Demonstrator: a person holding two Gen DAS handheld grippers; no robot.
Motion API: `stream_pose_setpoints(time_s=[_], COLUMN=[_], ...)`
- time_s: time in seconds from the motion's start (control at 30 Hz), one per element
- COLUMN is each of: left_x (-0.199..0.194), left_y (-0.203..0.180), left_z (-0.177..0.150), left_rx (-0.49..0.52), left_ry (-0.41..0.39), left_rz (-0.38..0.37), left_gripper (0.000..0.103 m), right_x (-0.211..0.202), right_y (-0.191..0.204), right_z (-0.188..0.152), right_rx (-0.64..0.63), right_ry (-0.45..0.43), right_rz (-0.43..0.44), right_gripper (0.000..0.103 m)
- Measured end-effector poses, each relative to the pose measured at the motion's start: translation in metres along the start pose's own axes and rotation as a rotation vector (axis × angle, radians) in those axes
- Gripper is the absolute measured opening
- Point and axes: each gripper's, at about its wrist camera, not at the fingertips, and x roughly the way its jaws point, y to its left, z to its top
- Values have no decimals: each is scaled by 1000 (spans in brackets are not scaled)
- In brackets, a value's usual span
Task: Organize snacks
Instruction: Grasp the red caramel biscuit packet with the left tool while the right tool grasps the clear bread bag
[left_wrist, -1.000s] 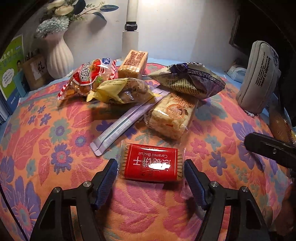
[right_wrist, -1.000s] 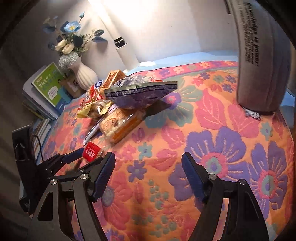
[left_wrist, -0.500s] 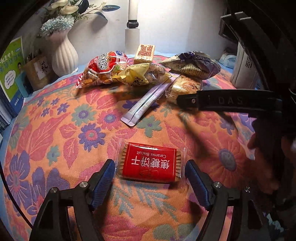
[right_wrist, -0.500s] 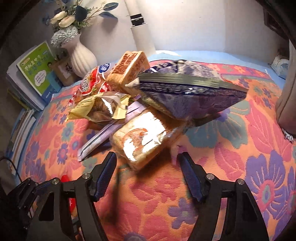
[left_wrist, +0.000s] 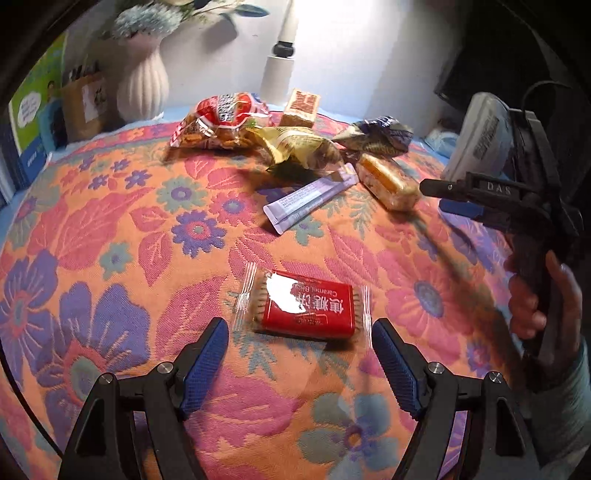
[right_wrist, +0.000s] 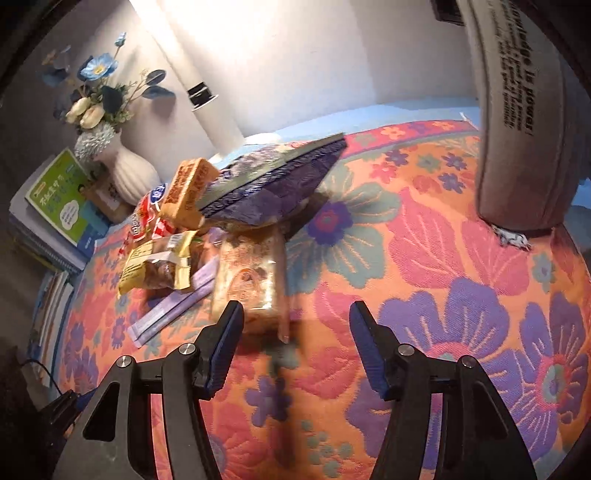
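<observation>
A red caramel biscuit packet (left_wrist: 304, 306) lies on the floral cloth just ahead of my open, empty left gripper (left_wrist: 301, 363). Further back lies a cluster of snacks: a red bag (left_wrist: 221, 122), a yellow bag (left_wrist: 295, 146), a purple bag (left_wrist: 375, 134), a brown cake bar (left_wrist: 301, 107), a lilac stick pack (left_wrist: 310, 201) and a clear-wrapped cake (left_wrist: 388, 181). My right gripper (right_wrist: 295, 334) is open and empty, with the clear-wrapped cake (right_wrist: 251, 280) just ahead of its left finger. It also shows in the left wrist view (left_wrist: 461, 199), at the right.
A white vase with flowers (right_wrist: 129, 173) and stacked books (right_wrist: 62, 206) stand at the back left. A grey pencil case (right_wrist: 524, 122) stands at the right. A white lamp post (left_wrist: 280, 70) rises behind the snacks.
My left gripper has pulled back from the red biscuit packet, which now lies ahead of the fingertips. My right gripper has swung toward the clear-wrapped cake.
</observation>
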Motion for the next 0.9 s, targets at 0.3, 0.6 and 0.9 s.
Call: stream_pose_setpoints(time_s=[0.3,0.6,0.9], left_x=[-5,7,45], left_y=[1,-11,-50], left_z=[0,8,43], left_rx=[-106,-151,4], left_ry=[-9,38,23], left_rz=[24,-68,23], left_gripper=[78,78,78], right_x=[37,44,7], right_y=[31,35,8], right_z=[11,5,-25], right_rx=[-113,-172,-217], right_ry=[-9,7,75], right_rz=[-31,-38,49], right_gripper=[62,47,45])
